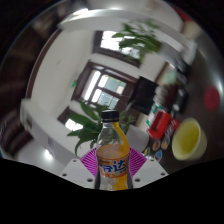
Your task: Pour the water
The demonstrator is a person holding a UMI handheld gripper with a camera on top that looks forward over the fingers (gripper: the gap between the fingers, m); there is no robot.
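Orange-filled bottle [113,160] clamped between tongs [113,172], yellow cup [189,141] near.

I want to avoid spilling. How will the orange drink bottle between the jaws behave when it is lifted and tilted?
The bottle looks nearly full of orange liquid, so probably heavy for its size. Its smooth plastic may slip against the pads. Tall and narrow, it could tip easily if set down carelessly near the yellow cup.
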